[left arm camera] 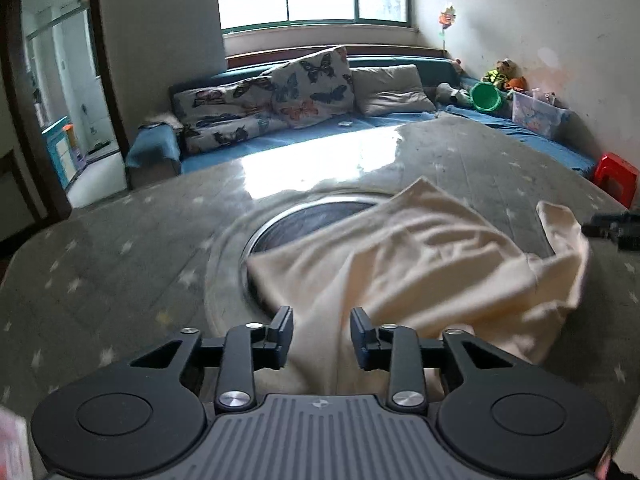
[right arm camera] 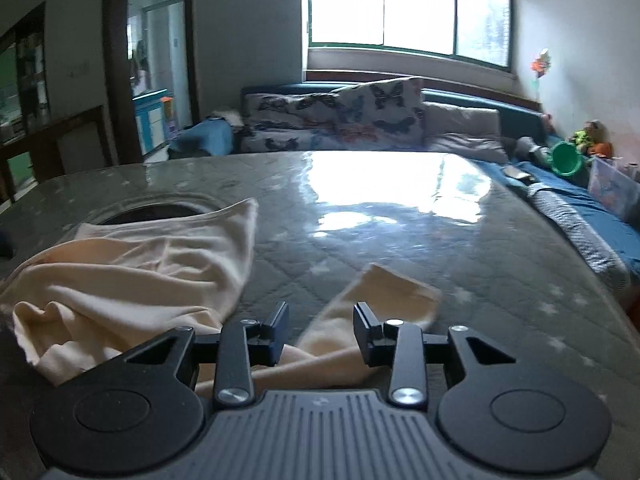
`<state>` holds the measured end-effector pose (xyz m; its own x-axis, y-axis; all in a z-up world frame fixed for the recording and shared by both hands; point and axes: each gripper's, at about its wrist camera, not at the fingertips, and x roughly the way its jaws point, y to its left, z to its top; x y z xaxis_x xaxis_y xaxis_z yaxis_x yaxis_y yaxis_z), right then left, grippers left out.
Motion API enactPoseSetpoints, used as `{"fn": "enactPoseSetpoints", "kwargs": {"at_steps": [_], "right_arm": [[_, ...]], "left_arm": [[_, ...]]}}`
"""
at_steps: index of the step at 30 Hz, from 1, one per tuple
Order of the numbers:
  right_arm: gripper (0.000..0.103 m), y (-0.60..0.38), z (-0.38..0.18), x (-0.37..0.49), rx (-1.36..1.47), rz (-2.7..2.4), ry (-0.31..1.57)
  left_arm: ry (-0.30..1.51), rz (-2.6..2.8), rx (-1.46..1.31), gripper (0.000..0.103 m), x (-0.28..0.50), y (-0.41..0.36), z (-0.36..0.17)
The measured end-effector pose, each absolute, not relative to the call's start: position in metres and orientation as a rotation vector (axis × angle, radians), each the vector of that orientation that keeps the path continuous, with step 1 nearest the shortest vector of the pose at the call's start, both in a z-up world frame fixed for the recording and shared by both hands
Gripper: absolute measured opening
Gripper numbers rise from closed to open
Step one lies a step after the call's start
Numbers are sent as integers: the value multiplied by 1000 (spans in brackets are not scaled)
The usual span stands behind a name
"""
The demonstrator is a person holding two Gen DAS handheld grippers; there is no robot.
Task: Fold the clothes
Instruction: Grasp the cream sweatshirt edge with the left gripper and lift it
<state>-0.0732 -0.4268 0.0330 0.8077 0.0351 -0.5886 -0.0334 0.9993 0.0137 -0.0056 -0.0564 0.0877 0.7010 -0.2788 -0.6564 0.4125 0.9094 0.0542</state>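
Garment [left arm camera: 400, 264] cream, rumpled on counter [left arm camera: 120, 260], partly over round inset. Left claw [left arm camera: 321, 334] and right claw [right arm camera: 321, 330] released, straddling near edge. Step: pre-grasp; next, pinch cloth, spread flat.

- The left gripper [left arm camera: 321, 334] hangs with jaws apart over a rumpled cream garment [left arm camera: 420, 264].
- The garment lies on a grey table [left arm camera: 120, 264], partly covering its round recess [left arm camera: 304, 220].
- A butterfly-print cushion [left arm camera: 312, 88] rests on the blue sofa [left arm camera: 320, 132] behind.

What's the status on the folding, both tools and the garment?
Left tool open, right tool open, both over fabric. Cream garment rumpled, unfolded on the table, part over the round inset. Nothing blocking.
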Motion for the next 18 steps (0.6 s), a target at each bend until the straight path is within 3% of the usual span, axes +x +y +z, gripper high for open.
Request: {"fn": "enactPoseSetpoints", "kwargs": {"at_steps": [13, 15, 18], "right_arm": [[44, -410, 13, -63, -7, 90, 681], [45, -410, 12, -63, -7, 90, 683], [45, -411, 11, -61, -7, 87, 687]], "left_arm": [[872, -481, 252, 42, 88, -118, 37], [889, -495, 240, 23, 90, -116, 31], [876, -486, 231, 6, 87, -110, 29]]}}
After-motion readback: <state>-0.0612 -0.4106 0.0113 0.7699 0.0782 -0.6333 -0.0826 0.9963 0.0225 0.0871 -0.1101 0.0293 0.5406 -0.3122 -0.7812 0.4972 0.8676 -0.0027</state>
